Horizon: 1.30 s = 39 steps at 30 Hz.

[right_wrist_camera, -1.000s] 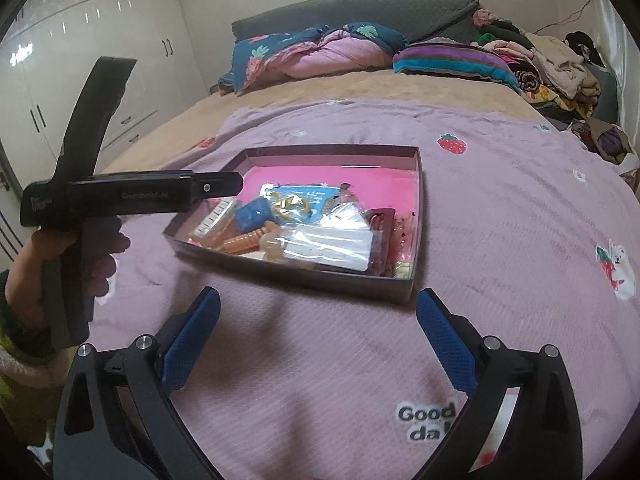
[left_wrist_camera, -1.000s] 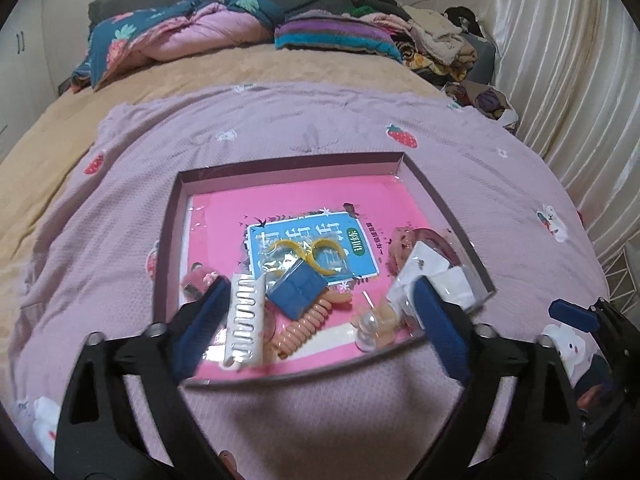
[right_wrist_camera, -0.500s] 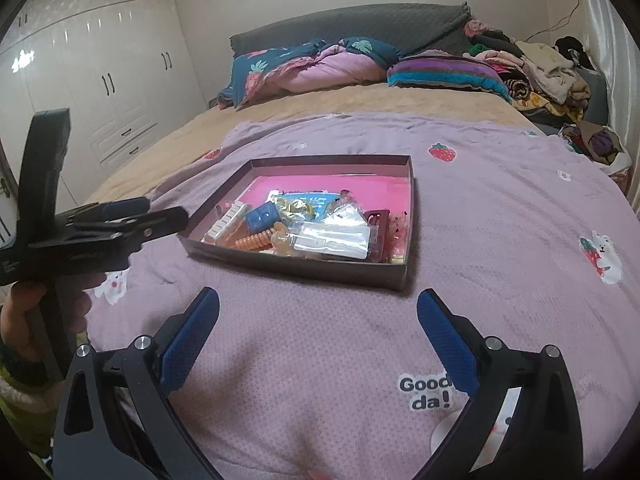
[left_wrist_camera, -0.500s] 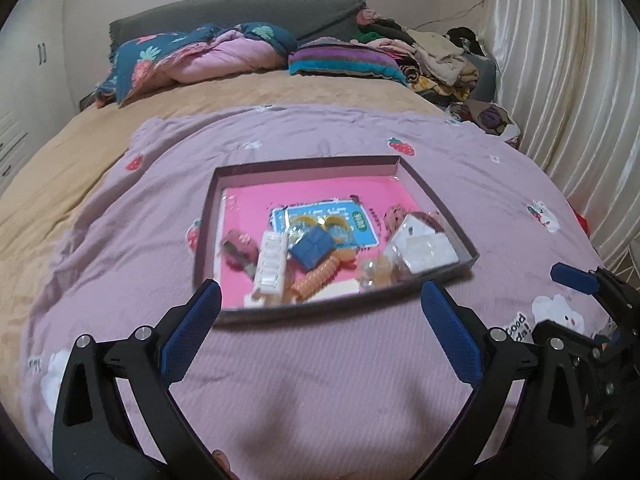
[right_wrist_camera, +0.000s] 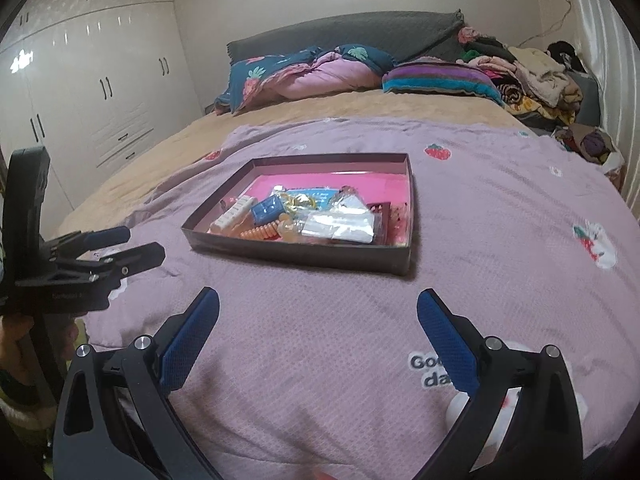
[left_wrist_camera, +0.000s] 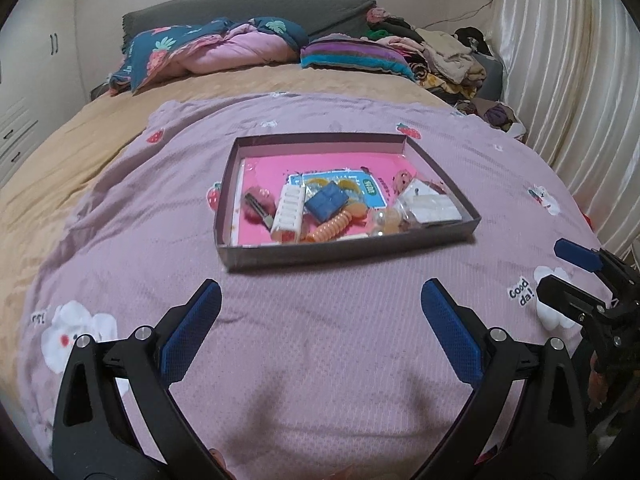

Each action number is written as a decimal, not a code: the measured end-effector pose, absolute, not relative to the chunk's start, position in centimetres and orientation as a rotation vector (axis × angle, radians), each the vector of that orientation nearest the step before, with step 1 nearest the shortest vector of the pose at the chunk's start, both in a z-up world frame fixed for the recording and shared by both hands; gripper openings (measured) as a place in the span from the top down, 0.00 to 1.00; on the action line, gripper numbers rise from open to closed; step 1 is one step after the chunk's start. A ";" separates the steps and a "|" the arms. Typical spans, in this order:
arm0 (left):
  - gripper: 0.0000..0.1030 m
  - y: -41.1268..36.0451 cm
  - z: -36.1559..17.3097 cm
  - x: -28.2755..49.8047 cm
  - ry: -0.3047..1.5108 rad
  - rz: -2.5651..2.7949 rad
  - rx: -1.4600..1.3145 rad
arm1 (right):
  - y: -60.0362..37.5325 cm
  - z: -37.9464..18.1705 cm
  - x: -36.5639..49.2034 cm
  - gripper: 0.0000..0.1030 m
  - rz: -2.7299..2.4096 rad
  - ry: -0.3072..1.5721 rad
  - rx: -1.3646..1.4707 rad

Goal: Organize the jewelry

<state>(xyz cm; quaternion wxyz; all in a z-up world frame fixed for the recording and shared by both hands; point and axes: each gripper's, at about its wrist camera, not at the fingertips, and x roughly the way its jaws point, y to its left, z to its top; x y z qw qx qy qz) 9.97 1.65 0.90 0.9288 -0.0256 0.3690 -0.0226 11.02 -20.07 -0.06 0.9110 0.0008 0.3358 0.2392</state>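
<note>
From the left wrist view, our left claw [left_wrist_camera: 320,312] hangs spread wide and empty over the purple blanket [left_wrist_camera: 132,220], and it has pulled back: a second ago its fingers reached right over the near contents of the box, whereas now the whole box [left_wrist_camera: 348,254] sits well ahead of them in the middle of the bed. We judge that this retreat means a reach has ended with nothing taken, so the sorting is barely begun or pausing. Inside, on the pink lining, the pieces lie jumbled together: a white comb-like clip [left_wrist_camera: 289,213], a blue square piece [left_wrist_camera: 326,202], an orange coil tie [left_wrist_camera: 329,229] and clear packets [left_wrist_camera: 430,208] against the right wall. At the far right edge our right claw [left_wrist_camera: 560,280] shows, held near the blanket. From the right wrist view, the right claw [right_wrist_camera: 318,320] is likewise spread and carrying nothing, and it has drawn slightly away from the box [right_wrist_camera: 300,254] as well. The left claw [right_wrist_camera: 132,246] appears at the left, lowered from where it was, its fingers seen side-on with a gap between them.
</note>
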 end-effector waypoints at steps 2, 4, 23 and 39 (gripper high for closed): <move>0.09 1.6 0.6 9.6 0.751 -0.044 -0.055 | -20.1 -0.3 10.8 0.04 0.475 0.690 0.000; 0.09 1.5 0.4 9.5 0.752 -0.042 -0.058 | -20.1 -0.6 10.6 0.04 0.462 0.689 0.002; 0.09 0.7 -0.5 8.8 0.749 -0.040 -0.086 | -20.0 -1.8 10.5 0.04 0.440 0.707 -0.011; 0.09 0.4 -0.6 8.8 0.760 -0.039 -0.086 | -20.1 -1.7 10.4 0.04 0.443 0.705 -0.005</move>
